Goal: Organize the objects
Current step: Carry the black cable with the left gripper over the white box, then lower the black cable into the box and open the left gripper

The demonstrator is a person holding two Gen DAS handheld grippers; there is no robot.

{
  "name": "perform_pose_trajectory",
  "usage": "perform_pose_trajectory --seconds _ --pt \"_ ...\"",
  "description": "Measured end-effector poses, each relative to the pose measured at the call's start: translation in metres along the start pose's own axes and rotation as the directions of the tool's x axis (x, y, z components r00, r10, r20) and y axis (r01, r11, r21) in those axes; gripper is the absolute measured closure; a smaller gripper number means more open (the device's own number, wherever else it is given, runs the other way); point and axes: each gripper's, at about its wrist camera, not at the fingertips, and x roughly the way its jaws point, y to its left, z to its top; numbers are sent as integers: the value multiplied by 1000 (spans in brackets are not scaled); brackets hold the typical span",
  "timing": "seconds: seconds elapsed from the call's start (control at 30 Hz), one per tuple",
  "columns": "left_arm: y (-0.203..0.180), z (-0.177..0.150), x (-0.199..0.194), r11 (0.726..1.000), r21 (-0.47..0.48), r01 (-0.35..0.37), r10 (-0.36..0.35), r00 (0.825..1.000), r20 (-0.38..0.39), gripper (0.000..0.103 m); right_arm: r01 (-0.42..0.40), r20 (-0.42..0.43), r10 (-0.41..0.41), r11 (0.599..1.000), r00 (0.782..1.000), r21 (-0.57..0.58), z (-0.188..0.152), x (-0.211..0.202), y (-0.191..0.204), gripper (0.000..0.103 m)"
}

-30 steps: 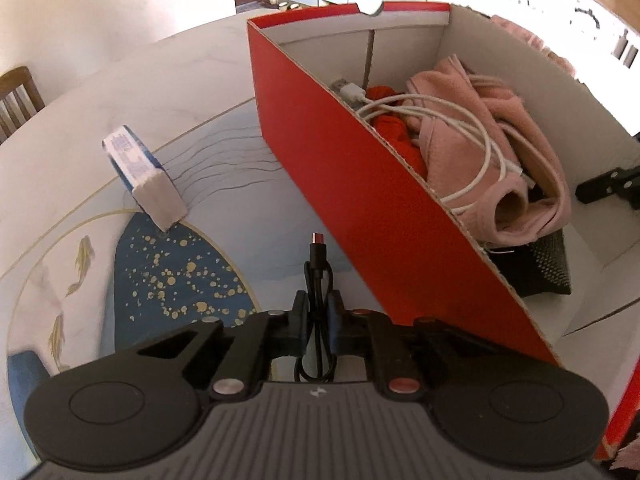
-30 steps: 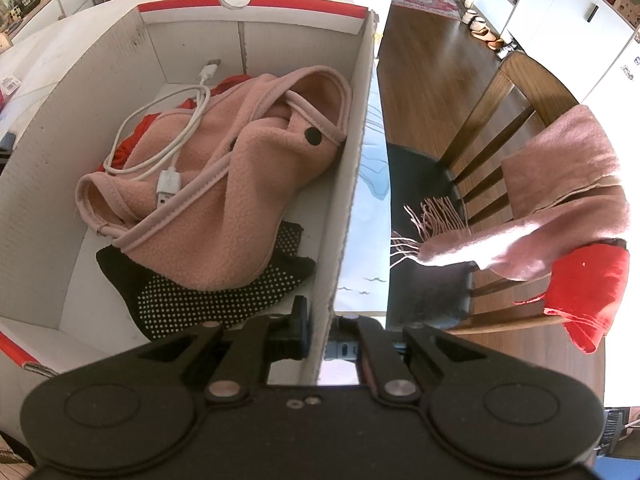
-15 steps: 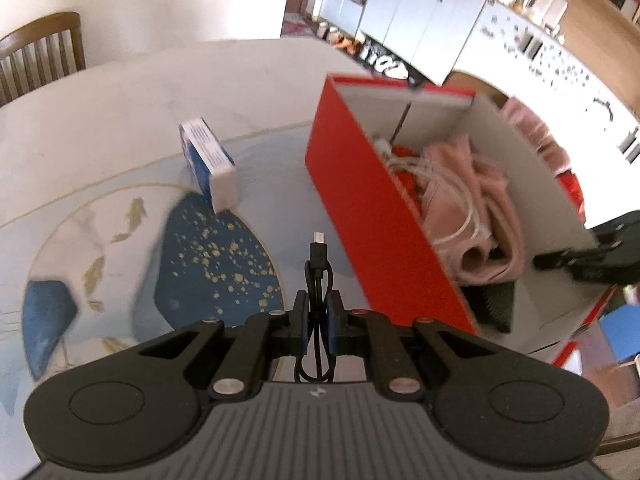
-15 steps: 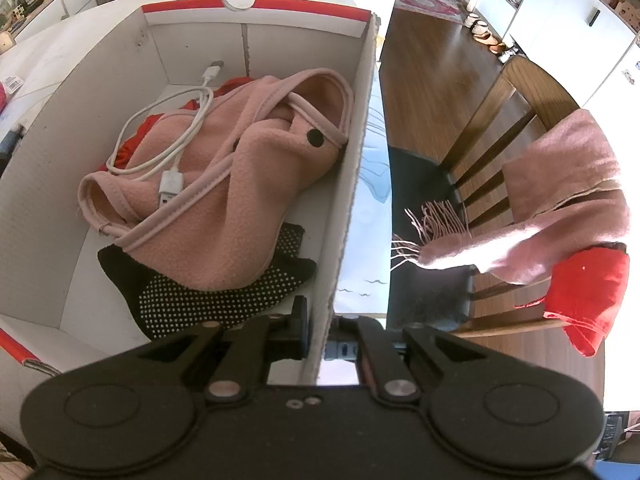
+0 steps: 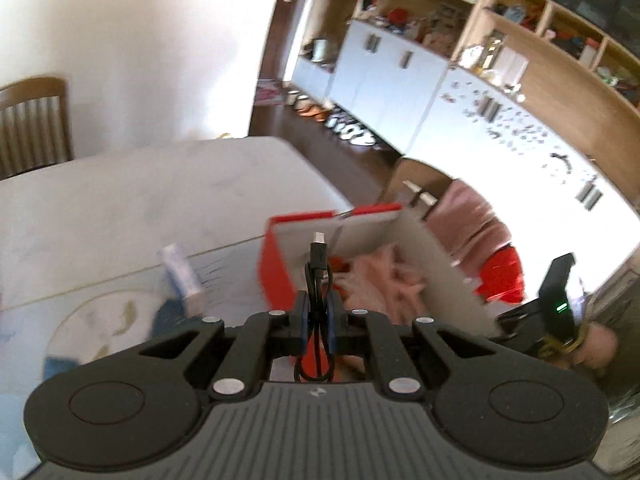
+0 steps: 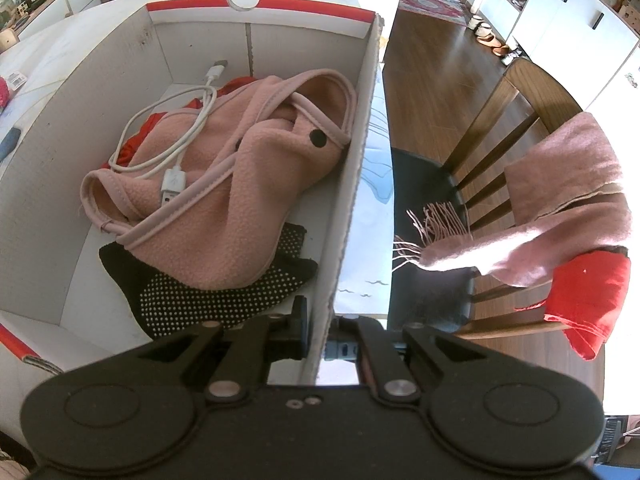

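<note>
Between the left gripper's (image 5: 318, 316) closed fingers, a folded black cable (image 5: 316, 280) is being pinched, its plug pointing up, ahead of which the red cardboard box (image 5: 276, 272) is seen blurred. The box's corrugated right wall (image 6: 348, 208) is being clamped by the right gripper (image 6: 320, 330); inside, left of it, a pink fleece (image 6: 248, 184), a smooth white cable (image 6: 176, 152) and a dotted black sock (image 6: 208, 296) are lying. No writing is being shown legibly.

I see a brown wood floor (image 6: 436, 76), white cupboards (image 5: 384, 68), a wooden chair (image 6: 516, 120) and a bright white wall (image 5: 140, 40).
</note>
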Motion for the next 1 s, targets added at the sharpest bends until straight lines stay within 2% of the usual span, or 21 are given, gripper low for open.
perform_pose_trajectory --seconds 0.17,0.4,0.7,1.0 --pt "-29 20 21 997 51 51 -50 999 -17 96 -5 3 5 1000 1000 1 0 0 -1 98" --pt "-66 33 72 992 108 72 -63 994 -84 95 -17 8 17 1000 1000 1 -1 -1 -2 98" --pt "-89 38 143 987 163 11 16 986 -168 95 -40 14 40 999 999 0 -2 1 -6 97" --pt "-85 22 195 985 165 -46 88 962 -257 95 -67 18 68 998 998 -9 -3 3 -11 96"
